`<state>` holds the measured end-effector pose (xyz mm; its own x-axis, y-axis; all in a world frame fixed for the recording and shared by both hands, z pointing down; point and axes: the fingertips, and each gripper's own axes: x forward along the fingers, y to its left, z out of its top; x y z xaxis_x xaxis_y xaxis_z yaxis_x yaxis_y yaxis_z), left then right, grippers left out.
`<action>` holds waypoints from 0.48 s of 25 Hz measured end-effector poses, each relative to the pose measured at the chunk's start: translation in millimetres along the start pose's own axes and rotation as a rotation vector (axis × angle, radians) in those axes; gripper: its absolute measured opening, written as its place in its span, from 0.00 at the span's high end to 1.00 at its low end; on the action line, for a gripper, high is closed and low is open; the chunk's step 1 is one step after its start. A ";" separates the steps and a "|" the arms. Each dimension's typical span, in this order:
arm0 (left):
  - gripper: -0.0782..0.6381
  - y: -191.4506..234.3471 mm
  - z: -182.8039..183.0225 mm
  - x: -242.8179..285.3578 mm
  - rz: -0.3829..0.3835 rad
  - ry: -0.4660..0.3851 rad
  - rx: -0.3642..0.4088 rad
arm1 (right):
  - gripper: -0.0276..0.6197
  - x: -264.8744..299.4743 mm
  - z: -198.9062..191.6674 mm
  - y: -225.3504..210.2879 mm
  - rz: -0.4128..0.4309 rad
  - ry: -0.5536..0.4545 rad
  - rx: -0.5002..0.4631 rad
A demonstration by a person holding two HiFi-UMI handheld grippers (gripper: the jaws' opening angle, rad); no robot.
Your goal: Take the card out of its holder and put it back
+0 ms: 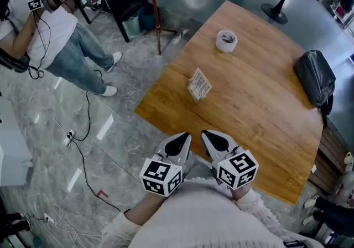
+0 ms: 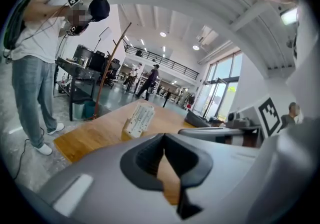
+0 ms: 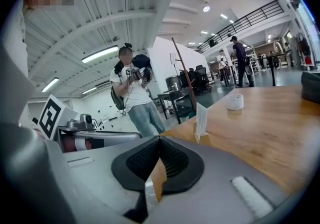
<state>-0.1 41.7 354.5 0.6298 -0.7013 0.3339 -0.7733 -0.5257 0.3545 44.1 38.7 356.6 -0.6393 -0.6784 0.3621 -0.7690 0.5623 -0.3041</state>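
**Left gripper point(image 1: 184, 137) and right gripper point(image 1: 207, 134) clenched, card point(image 1: 199, 82) in holder point(image 1: 194, 96)**

Both pairs of jaws press together on nothing, over the desk's point(image 1: 260, 114) near edge. Ahead, the card stands upright toward the left edge. A tape roll point(image 1: 226, 40) lies near the far corner, a black bag point(image 1: 315, 78) at the right edge.

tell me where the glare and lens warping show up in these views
Head view: pale streaks of glare on the glossy grey stone floor; the light wooden table is evenly lit. Left gripper view: strong fisheye with black corners, tall windows washed out. Right gripper view: same fisheye bending, bright ceiling strip light.
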 end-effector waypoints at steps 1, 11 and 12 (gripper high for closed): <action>0.88 5.0 3.5 7.7 0.007 -0.001 -0.006 | 0.96 6.2 3.5 -7.2 0.001 0.005 -0.001; 0.88 33.7 9.2 55.3 0.074 0.018 -0.078 | 0.96 44.8 16.1 -50.4 0.067 0.031 0.014; 0.88 34.6 8.6 57.4 0.074 0.024 -0.082 | 0.96 46.1 14.5 -52.0 0.063 0.041 0.016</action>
<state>8.7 -20.9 378.5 0.5737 -0.7245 0.3820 -0.8098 -0.4314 0.3977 54.6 -28.7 376.4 -0.6866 -0.6215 0.3774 -0.7270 0.5955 -0.3419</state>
